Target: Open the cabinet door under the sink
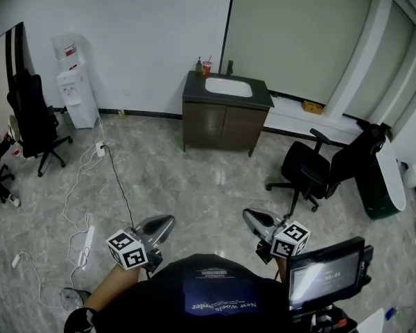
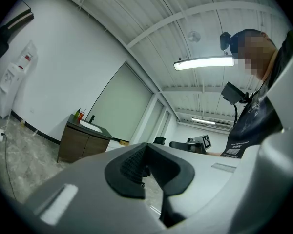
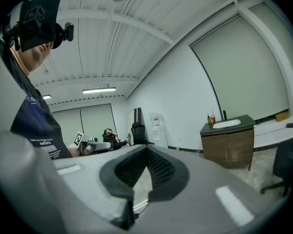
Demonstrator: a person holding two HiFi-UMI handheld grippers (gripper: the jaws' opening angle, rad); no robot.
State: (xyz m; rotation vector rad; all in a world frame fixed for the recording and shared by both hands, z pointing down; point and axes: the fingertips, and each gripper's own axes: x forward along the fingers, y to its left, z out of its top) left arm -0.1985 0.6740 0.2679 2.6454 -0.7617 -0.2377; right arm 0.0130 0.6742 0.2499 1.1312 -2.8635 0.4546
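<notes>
Cabinet doors [image 1: 224, 125] under the sink [image 1: 228, 87] are both flush and closed. The unit stands against the far wall, with a black office chair [image 1: 312, 168] near its right side. The left gripper [image 1: 169, 221] and right gripper [image 1: 248, 215] are low by the person's body, well apart from the cabinet. Each has its jaws pressed together on nothing.

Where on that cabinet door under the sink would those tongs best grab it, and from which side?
Probably the door's inner edge beside the centre seam, approached from the front. The cabinet shows two flat doors meeting in the middle, so each likely swings outward from there. No handle can be made out from this far away.
</notes>
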